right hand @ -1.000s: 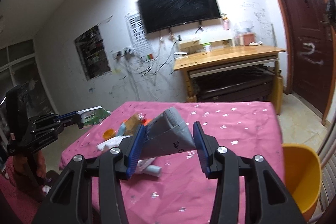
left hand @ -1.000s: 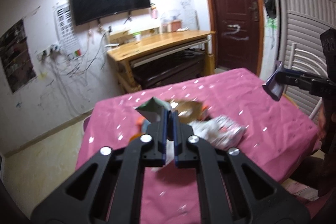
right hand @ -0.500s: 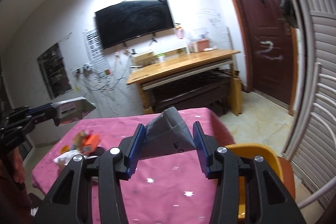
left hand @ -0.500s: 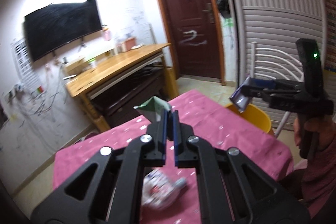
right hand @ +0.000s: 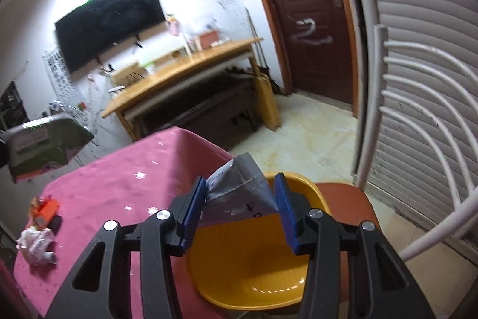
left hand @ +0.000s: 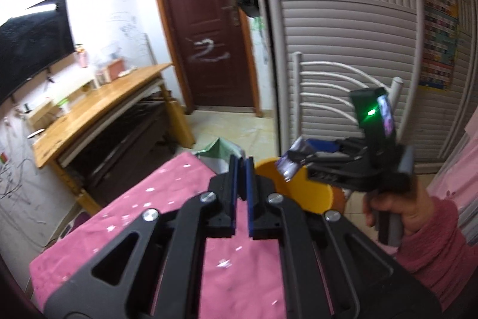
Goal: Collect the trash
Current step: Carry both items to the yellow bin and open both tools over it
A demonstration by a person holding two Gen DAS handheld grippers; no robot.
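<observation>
In the right wrist view my right gripper point(right hand: 240, 183) is shut on a folded grey foil packet point(right hand: 242, 193), which hangs over the near rim of a yellow basin point(right hand: 254, 259). The basin sits on a brown chair seat point(right hand: 355, 199) at the end of the pink table point(right hand: 119, 184). My left gripper point(left hand: 242, 166) is shut on a green and white wrapper point(left hand: 219, 150) that sticks out past its fingertips, over the table's edge just left of the basin point(left hand: 301, 196). The right gripper point(left hand: 301, 159) shows there too, in a hand with a pink sleeve.
An orange pack point(right hand: 46, 210) and a crumpled white wrapper point(right hand: 35, 241) lie at the table's far left. The chair's white barred back point(right hand: 418, 115) rises right of the basin. Beyond are a wooden desk point(right hand: 185, 71), a dark red door point(left hand: 206, 50) and a slatted wall.
Both grippers have swung right, away from the trash pile, to the table's end by the yellow basin. The right one has also sunk. Each keeps hold of its piece.
</observation>
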